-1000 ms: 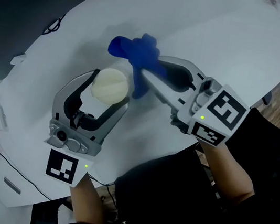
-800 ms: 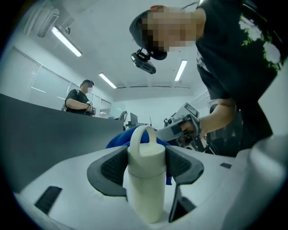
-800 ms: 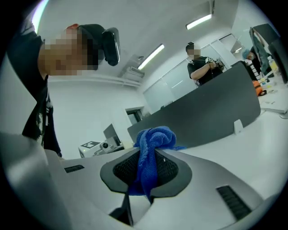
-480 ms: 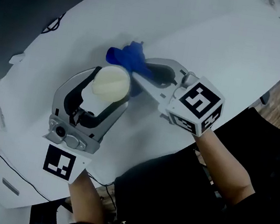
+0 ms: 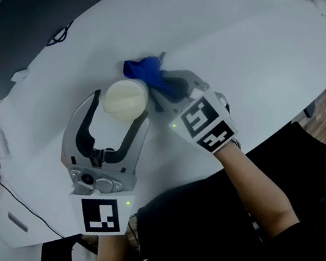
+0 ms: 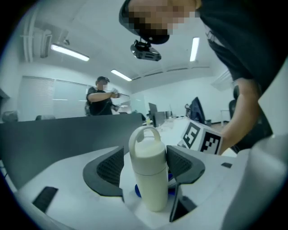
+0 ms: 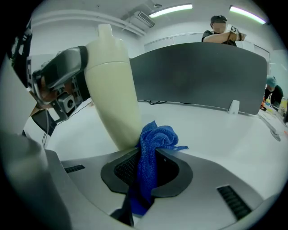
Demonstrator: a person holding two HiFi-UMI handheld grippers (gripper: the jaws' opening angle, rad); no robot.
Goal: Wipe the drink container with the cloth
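The cream plastic bottle, between the opening jaws of the left gripper, is best rubbed softly with the blue cloth pinched by the right gripper.

No readable text, brand, number or sign in any view. The only print is the black-and-white square marker patterns on the left marker cube and the right marker cube. These are coded blocks, not characters, so there is nothing to read off them.
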